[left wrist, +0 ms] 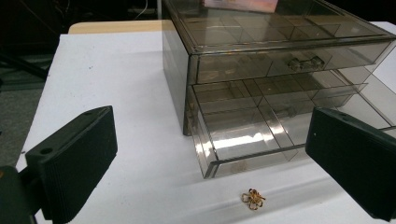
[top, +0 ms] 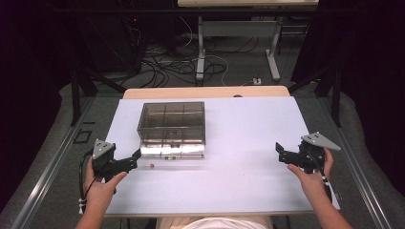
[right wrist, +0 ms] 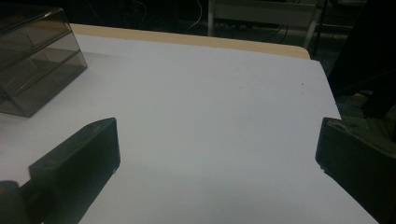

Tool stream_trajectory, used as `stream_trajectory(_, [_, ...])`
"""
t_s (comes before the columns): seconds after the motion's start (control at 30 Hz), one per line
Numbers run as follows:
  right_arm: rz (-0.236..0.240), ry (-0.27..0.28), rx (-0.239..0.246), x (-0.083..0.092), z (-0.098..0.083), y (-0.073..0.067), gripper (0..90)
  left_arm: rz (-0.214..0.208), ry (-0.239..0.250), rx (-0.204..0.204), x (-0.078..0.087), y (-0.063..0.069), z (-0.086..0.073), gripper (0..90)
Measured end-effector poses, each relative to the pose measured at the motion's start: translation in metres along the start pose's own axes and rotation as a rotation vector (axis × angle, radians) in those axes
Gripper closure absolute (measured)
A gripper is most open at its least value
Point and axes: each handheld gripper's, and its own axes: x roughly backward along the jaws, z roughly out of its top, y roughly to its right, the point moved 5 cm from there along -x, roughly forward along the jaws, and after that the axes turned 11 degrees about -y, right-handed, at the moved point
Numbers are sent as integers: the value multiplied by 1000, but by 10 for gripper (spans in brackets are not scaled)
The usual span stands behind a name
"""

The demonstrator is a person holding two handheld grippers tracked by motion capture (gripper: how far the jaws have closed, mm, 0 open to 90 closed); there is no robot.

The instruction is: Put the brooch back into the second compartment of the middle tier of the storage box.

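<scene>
A smoky clear plastic drawer box (top: 173, 125) stands on the white table top, left of centre. Its lower drawer (left wrist: 243, 135) is pulled out toward me, with empty compartments showing. A small gold trinket (left wrist: 253, 199) lies on the table just in front of that drawer, also seen from above as a small gold trinket (top: 152, 166). My left gripper (top: 135, 160) is open, its jaws wide apart, a short way left of the trinket and pointing at it. My right gripper (top: 281, 151) is open at the table's right side, over bare white surface, far from the box (right wrist: 32, 60).
The white table top (top: 248, 133) lies on a wooden table whose far edge (top: 205, 92) shows behind the box. Beyond it the floor holds cables (top: 176, 62) and desk legs (top: 273, 52). Metal rails (top: 47, 171) run along both sides.
</scene>
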Motion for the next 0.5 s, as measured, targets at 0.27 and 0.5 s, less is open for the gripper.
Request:
stream_trajectory(0.27, [-10, 2, 13, 0, -1, -1, 0, -2, 1, -4, -1, 3, -1, 32])
stream_trajectory(0.5, [3, -4, 35, -3, -2, -4, 0, -9, -14, -7, -2, 5, -3, 33])
